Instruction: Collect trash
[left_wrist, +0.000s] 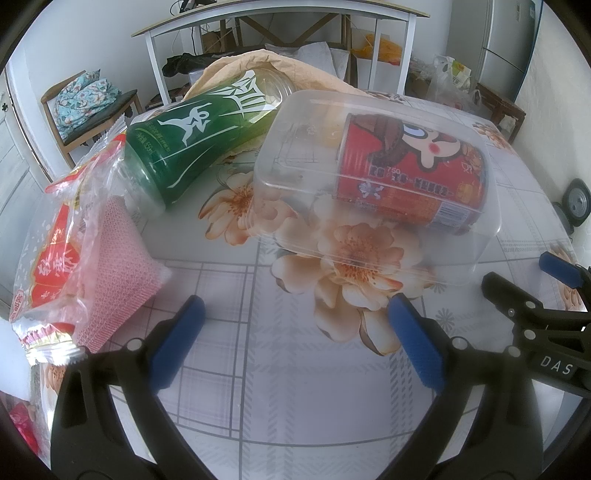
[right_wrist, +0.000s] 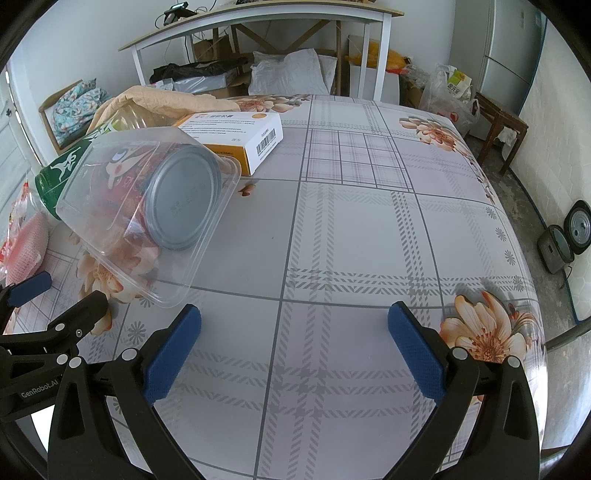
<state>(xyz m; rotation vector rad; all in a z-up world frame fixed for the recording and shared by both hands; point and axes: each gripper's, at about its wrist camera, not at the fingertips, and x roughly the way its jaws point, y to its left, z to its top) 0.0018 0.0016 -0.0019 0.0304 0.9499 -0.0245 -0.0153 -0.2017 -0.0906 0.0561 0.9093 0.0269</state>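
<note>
A clear plastic box (left_wrist: 376, 184) lies overturned on the flowered tablecloth, covering a red cartoon can (left_wrist: 413, 170) on its side. The right wrist view shows the same box (right_wrist: 147, 218) and the can's grey end (right_wrist: 181, 203). Behind lies a green bottle (left_wrist: 199, 136) on tan paper (left_wrist: 240, 62). A red-and-clear snack bag (left_wrist: 66, 266) with a pink liner sits at the left. A white-and-orange carton (right_wrist: 240, 136) rests behind the box. My left gripper (left_wrist: 293, 347) is open, just short of the box. My right gripper (right_wrist: 293, 350) is open over bare cloth.
The right gripper's fingers (left_wrist: 561, 273) show at the right in the left wrist view. The table's right edge (right_wrist: 532, 266) drops to the floor, where a small round appliance (right_wrist: 569, 236) stands. A white desk (right_wrist: 258, 22), a chair (left_wrist: 88, 107) and bags lie beyond.
</note>
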